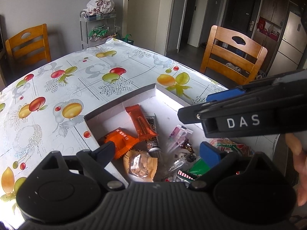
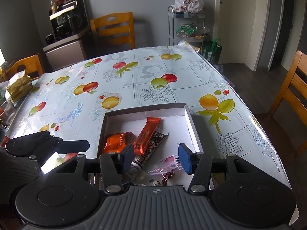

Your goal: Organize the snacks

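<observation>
A shallow white box (image 1: pixel 119 105) (image 2: pixel 193 126) lies on the table and holds several snacks: an orange bar (image 1: pixel 141 122) (image 2: pixel 146 136), an orange pouch (image 1: pixel 122 141) (image 2: pixel 116 142), a dark tube (image 1: pixel 152 134) (image 2: pixel 151 149), a tan cookie pack (image 1: pixel 140 163), a pink packet (image 1: pixel 177 136) (image 2: pixel 167 164) and green and red wrappers (image 1: pixel 232 148). My left gripper (image 1: pixel 157 154) is open and empty just above the box's near contents. My right gripper (image 2: pixel 156 158) is open and empty over the tube and the pink packet; in the left wrist view it reaches in from the right (image 1: pixel 195 105).
The table (image 2: pixel 134 80) has a fruit-print cloth. Wooden chairs stand at the far left (image 1: pixel 28 44) and right (image 1: pixel 232 53). A wire cart (image 1: pixel 98 28) with bags stands behind the table. A tissue pack (image 2: pixel 18 86) lies at the table's left edge.
</observation>
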The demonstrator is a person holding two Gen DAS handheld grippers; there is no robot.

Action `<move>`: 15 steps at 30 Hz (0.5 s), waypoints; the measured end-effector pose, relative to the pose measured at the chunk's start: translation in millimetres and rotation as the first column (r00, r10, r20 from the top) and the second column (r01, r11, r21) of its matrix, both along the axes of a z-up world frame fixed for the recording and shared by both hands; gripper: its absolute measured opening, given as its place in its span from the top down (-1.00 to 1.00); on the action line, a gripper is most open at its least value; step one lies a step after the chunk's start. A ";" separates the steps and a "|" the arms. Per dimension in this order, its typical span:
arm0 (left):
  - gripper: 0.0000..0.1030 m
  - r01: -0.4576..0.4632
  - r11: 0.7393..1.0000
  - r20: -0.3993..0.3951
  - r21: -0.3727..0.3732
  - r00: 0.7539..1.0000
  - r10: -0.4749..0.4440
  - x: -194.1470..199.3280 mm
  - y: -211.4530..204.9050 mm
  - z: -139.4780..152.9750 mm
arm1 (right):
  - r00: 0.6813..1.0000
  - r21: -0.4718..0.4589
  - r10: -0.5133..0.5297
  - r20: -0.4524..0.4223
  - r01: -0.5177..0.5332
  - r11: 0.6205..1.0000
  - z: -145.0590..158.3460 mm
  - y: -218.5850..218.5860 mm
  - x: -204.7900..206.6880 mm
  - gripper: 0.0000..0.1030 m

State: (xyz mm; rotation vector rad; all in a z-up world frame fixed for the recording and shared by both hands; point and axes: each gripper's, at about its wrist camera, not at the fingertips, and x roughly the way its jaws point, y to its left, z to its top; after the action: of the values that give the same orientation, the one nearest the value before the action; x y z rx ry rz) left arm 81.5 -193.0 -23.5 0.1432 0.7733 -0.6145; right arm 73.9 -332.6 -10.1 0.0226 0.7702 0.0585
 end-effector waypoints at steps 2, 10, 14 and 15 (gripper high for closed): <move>-0.86 -0.002 1.000 0.003 0.004 1.000 0.002 -0.9 0.3 0.1 | 1.000 -0.001 -0.002 0.001 0.002 1.000 0.3 -0.1 -0.9 -0.04; -0.86 -0.001 1.000 0.012 0.004 1.000 0.001 -3.3 0.7 1.3 | 1.000 -0.003 -0.002 0.003 0.002 1.000 1.5 0.3 -2.7 -0.07; -0.86 -0.001 1.000 0.015 0.004 1.000 0.001 -4.4 0.2 1.7 | 1.000 -0.002 -0.002 0.002 0.002 1.000 1.3 0.1 -2.7 -0.07; -0.86 0.000 1.000 0.015 0.004 1.000 0.000 -4.6 0.2 1.7 | 1.000 -0.003 -0.001 0.001 0.001 1.000 1.5 0.2 -3.0 -0.07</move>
State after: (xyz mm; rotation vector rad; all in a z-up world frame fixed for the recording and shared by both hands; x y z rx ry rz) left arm 76.9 -192.7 -21.8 0.1515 0.7600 -0.6112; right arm 70.9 -332.4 -8.6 0.0206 0.7688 0.0562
